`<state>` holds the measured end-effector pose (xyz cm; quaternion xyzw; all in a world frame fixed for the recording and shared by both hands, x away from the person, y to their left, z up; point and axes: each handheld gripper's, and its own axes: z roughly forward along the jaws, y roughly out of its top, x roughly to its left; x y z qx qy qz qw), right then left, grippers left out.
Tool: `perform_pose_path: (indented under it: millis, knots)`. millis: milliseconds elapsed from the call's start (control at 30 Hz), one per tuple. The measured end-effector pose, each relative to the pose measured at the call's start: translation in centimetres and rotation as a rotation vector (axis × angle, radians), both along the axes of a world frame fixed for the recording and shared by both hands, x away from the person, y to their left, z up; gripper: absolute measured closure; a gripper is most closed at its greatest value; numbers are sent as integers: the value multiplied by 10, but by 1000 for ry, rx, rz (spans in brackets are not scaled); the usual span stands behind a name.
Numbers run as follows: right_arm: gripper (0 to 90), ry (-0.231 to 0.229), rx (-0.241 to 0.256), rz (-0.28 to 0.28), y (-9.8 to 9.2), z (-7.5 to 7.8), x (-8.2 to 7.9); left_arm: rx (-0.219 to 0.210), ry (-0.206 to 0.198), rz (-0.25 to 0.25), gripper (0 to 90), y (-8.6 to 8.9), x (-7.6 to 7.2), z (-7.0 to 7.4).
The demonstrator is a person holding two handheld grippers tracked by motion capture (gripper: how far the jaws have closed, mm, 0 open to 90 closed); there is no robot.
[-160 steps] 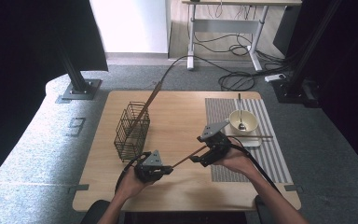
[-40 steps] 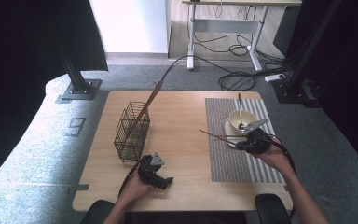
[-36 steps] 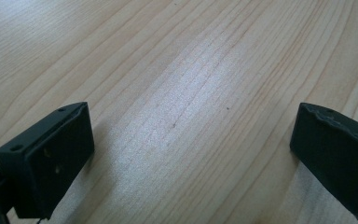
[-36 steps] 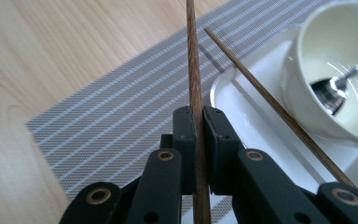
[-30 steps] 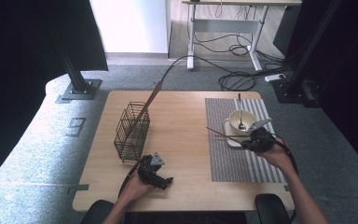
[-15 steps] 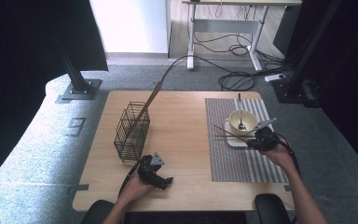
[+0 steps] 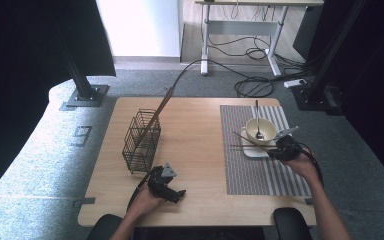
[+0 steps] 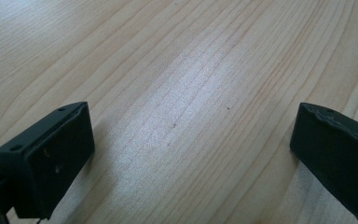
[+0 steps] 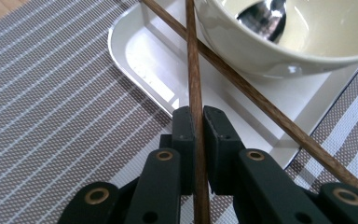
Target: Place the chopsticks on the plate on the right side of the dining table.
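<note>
My right gripper (image 9: 196,116) is shut on a brown wooden chopstick (image 9: 192,70) that points ahead over the white tray (image 9: 149,60). A second chopstick (image 9: 265,109) lies slanted across the tray, under the cream bowl (image 9: 307,51), which holds a metal spoon (image 9: 266,16). In the high view the right gripper (image 7: 275,149) is at the tray's (image 7: 247,151) near right corner, with the held chopstick (image 7: 244,146) reaching left. My left gripper (image 7: 172,189) rests near the table's front edge. Its jaws (image 8: 191,154) stand wide open over bare wood.
A black wire basket (image 7: 141,141) stands on the table's left half with a long stick (image 7: 161,106) leaning out of it. A grey striped placemat (image 7: 265,172) lies under the tray. The wooden table (image 7: 195,135) shows bare between basket and mat.
My right gripper has carried the chopstick from the table's middle rightward to the tray by the bowl. The left gripper has let go, drawn back and stayed still for the last second.
</note>
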<state>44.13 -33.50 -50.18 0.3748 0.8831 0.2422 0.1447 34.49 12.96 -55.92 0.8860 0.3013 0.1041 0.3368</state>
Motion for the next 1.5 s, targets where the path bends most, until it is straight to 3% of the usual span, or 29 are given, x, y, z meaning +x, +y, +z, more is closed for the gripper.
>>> perform_pose_path:
  millis: [667, 1067, 1500]
  knots:
    - [722, 8, -18, -69, -17, -10, 11, 0, -1, 0, 0, 0, 0, 0]
    - [643, -15, -15, -99, -22, -12, 10, 1, -1, -7, 0, 0, 0, 0]
    - [495, -60, -86, -146, -26, -11, 10, 2, -1, -13, 0, 0, 0, 0]
